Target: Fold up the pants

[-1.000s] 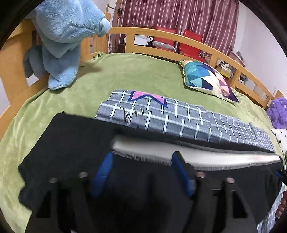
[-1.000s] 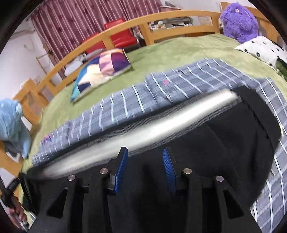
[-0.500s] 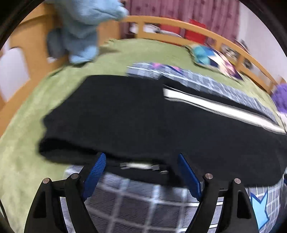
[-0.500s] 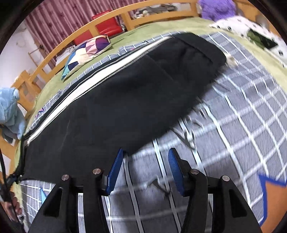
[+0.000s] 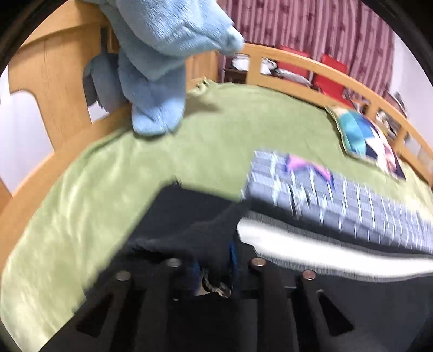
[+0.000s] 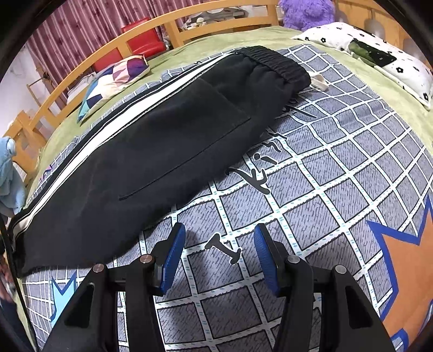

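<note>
Black pants point(image 6: 151, 151) with a white side stripe lie folded lengthwise on a grey checked sheet point(image 6: 338, 168), waistband at the far right. My right gripper point(image 6: 219, 251) is open and empty, hovering over the sheet just in front of the pants. My left gripper point(image 5: 216, 260) is shut on the black fabric of the pants point(image 5: 194, 230) at the leg end, lifting a bunched fold; the white stripe point(image 5: 311, 251) runs off to the right. The left wrist view is blurred by motion.
A green blanket point(image 5: 135, 176) covers the bed inside a wooden rail point(image 5: 311, 65). A light blue plush point(image 5: 159, 67) hangs on the rail. A colourful cushion point(image 6: 116, 78), a spotted pillow point(image 6: 379, 54) and a purple plush point(image 6: 305, 10) lie at the far side.
My left gripper, open above the leg end half a second ago, has closed on the black fabric and lifted it. My right gripper has let go of the pants and stays open.
</note>
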`<state>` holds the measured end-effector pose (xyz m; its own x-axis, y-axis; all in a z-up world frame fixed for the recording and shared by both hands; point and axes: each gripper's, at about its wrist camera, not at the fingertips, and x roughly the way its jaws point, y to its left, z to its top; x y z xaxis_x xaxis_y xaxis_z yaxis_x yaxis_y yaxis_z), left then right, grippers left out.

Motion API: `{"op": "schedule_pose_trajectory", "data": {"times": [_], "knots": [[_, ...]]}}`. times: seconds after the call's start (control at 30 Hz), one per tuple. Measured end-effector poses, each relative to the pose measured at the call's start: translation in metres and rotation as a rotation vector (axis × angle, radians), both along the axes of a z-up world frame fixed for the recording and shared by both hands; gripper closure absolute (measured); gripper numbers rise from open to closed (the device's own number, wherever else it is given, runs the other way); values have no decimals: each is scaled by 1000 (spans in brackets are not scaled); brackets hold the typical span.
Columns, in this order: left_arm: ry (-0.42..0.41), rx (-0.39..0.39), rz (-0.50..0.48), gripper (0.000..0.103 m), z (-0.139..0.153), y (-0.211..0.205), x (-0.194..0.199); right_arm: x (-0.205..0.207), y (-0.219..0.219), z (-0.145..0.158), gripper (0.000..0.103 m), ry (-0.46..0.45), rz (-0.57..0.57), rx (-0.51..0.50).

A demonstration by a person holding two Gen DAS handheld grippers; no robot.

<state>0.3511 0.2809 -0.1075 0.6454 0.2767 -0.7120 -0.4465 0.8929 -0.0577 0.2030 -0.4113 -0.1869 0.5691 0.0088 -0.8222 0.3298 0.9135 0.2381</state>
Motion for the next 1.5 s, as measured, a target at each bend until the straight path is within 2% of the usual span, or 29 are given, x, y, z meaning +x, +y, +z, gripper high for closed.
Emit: {"op": "schedule_pose_trajectory", "data": {"times": [0.07, 0.1, 0.13, 0.17, 0.23, 0.33, 0.5, 0.53, 0.6, 0.67, 0.73, 0.87, 1.1, 1.2, 1.23, 1.27, 1.3, 1.33, 1.37, 1.43, 1.5], "knots": [[-11, 74, 51, 29, 16, 1, 3, -2, 1, 1, 51, -7, 0, 12], [-41, 97, 53, 22, 24, -2, -1, -2, 2, 1, 51, -9, 0, 17], [-89, 115, 43, 20, 32, -7, -11, -1, 3, 1, 51, -13, 3, 23], [-109, 120, 24, 20, 36, -11, -20, 0, 3, 2, 51, -17, 5, 28], [-92, 109, -11, 20, 35, -20, -32, 4, 5, 1, 51, -17, 13, 32], [-27, 51, -66, 20, 14, -43, -60, 9, 7, 3, 51, -21, 33, 27], [73, 4, -123, 20, -18, -82, -104, 15, 4, 8, 51, -32, 63, 12], [87, -22, -131, 20, -24, -86, -112, 17, 3, 7, 51, -34, 68, 11], [99, -155, -139, 20, -44, -91, -131, 20, -3, 6, 51, -28, 69, 15], [72, -341, -147, 20, -68, -90, -147, 21, -10, 3, 51, -35, 68, 36], [66, -430, -121, 20, -85, -87, -148, 23, -17, 1, 50, -44, 54, 59], [13, -453, -134, 20, -89, -85, -137, 29, -36, -3, 41, -87, 50, 156], [-89, -562, -60, 21, -100, -61, -102, 65, -75, -18, 40, -162, -35, 358], [-107, -563, -48, 22, -102, -60, -86, 88, -81, -22, 40, -175, -32, 386], [-112, -562, -45, 26, -102, -60, -82, 98, -83, -24, 41, -172, -42, 386], [-114, -554, -31, 36, -101, -59, -77, 105, -83, -24, 46, -170, -53, 388], [-107, -543, -16, 47, -101, -59, -74, 113, -83, -25, 67, -168, -74, 383], [-86, -515, 9, 82, -101, -58, -71, 120, -83, -24, 80, -153, -90, 362], [-68, -495, 17, 91, -100, -55, -69, 126, -82, -24, 86, -141, -82, 345], [-87, -542, 4, 93, -93, -49, -74, 127, -81, -16, 90, -149, -69, 320], [-110, -528, -25, 93, -72, -51, -86, 115, -85, 1, 93, -183, -64, 329]]}}
